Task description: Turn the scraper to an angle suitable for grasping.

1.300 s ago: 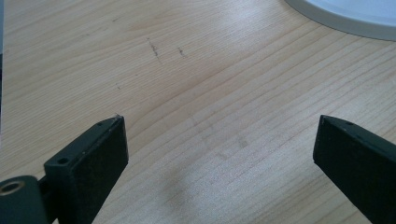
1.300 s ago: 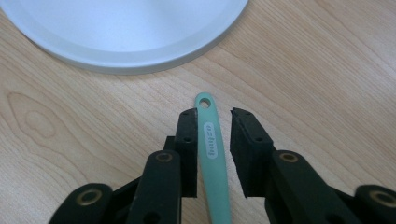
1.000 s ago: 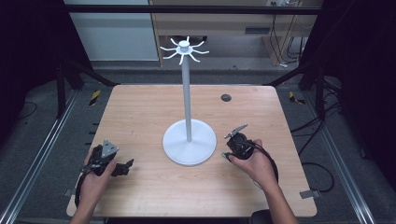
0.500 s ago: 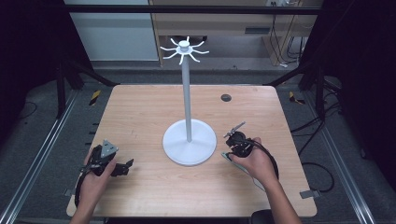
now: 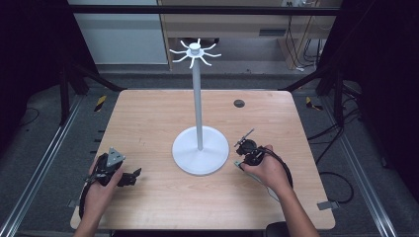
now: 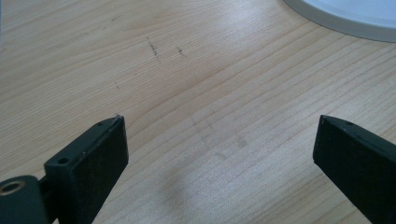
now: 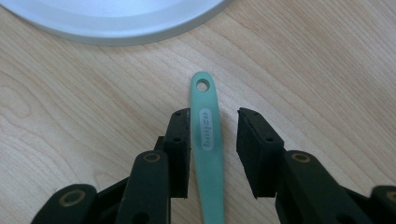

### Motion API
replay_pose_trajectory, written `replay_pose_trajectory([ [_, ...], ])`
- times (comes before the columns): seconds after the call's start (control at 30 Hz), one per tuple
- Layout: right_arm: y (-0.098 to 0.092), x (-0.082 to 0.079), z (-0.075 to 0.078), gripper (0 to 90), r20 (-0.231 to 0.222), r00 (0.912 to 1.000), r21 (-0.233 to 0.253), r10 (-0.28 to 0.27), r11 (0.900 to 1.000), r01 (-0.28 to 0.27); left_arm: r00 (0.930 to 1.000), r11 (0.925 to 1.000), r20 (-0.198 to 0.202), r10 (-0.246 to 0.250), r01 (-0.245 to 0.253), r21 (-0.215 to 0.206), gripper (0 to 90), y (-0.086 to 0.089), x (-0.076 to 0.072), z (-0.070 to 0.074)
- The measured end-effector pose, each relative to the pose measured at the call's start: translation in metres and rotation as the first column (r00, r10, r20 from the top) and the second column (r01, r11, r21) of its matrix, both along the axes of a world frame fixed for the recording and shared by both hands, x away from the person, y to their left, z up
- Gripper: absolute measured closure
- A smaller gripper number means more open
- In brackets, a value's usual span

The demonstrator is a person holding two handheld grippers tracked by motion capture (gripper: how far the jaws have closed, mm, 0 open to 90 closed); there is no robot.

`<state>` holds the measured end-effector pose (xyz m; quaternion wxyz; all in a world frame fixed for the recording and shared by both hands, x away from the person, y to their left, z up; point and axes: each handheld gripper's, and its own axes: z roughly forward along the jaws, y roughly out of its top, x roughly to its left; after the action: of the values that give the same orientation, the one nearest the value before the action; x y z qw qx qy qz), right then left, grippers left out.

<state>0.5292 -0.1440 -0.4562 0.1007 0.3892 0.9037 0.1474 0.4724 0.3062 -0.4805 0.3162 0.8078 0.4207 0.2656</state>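
Green handle [image 7: 206,140] flat on table, between narrowly open right hand-held gripper [image 7: 214,135] jaws.

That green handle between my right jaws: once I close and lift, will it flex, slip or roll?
The green handle looks like thin, flat moulded plastic, so probably light and fairly stiff. Lying flat on the table, it shouldn't roll. Its smooth surface could slip or pivot, since the right gripper has it only near the holed end.

the stand [image 5: 199,156] sits at the middle of the bench [image 5: 148,118], its base nearer the front edge. the left claw [image 5: 129,177] rests toward the front left corner, well apart from the base. the right claw [image 5: 238,163] lies just right of the base — a handle [image 7: 207,140] flat on the bench between its jaws, tip toward the base.
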Motion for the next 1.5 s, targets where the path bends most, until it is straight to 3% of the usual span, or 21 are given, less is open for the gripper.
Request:
replay_pose_trajectory([
  [0.57, 0.006, 0.008, -0.008, 68.0, -0.049, 0.9988, -0.042, 0.005, 0.999, -0.007, 0.9999, 1.0000, -0.007, -0.009, 0.009, 0.002, 3.1, -0.002, 0.000, -0.001],
  [0.87, 0.008, 0.010, -0.010, 72.9, -0.075, 0.9972, -0.032, 0.003, 0.999, -0.006, 0.9999, 0.9999, -0.009, -0.011, 0.012, 0.004, 3.2, -0.002, 0.000, -0.001],
  [1.13, 0.006, 0.010, -0.011, 74.0, -0.072, 0.9972, -0.029, 0.022, 0.999, -0.024, 0.9998, 0.9999, -0.011, -0.015, 0.015, 0.006, 3.4, -0.003, -0.001, -0.001],
  [1.17, 0.008, 0.010, -0.010, 74.0, -0.088, 0.9961, -0.023, -0.001, 1.000, -0.001, 0.9999, 0.9999, -0.009, -0.013, 0.013, 0.004, 3.4, -0.003, 0.000, -0.001],
  [1.3, 0.007, 0.010, -0.010, 74.3, -0.067, 0.9976, -0.030, 0.017, 0.999, -0.019, 0.9999, 0.9999, -0.009, -0.013, 0.013, 0.004, 3.4, -0.002, 0.000, -0.001],
  [1.5, 0.001, 0.005, 0.004, 74.4, -0.015, 0.9999, 0.032, -0.004, 0.999, 0.005, 0.9999, 0.9999, -0.010, -0.013, 0.013, 0.004, 3.5, -0.002, 0.000, -0.001],
])
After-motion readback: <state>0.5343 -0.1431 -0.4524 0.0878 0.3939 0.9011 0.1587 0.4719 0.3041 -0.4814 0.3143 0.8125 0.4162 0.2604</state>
